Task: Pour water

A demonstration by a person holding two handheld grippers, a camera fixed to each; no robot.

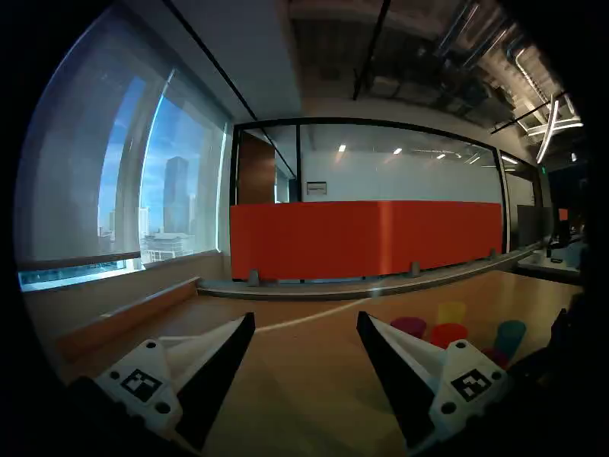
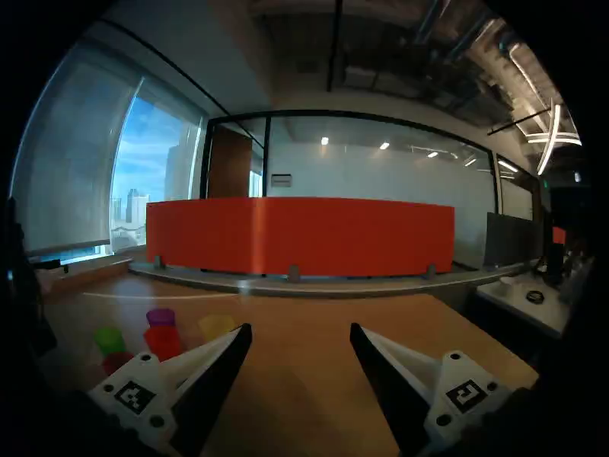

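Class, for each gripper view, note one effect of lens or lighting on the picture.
Left gripper view: the fisheye lens bends the window frame into a curve, and daylight outshines the dim wooden table. Right gripper view: the orange partition bows, the ceiling light strips glare white, the cups look dim.

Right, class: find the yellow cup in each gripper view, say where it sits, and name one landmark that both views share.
Left gripper view: the yellow cup is at lower right, just above the red cup.
Right gripper view: the yellow cup is at lower left, to the right of the red cup.
Shared landmark: the long orange partition behind the table.
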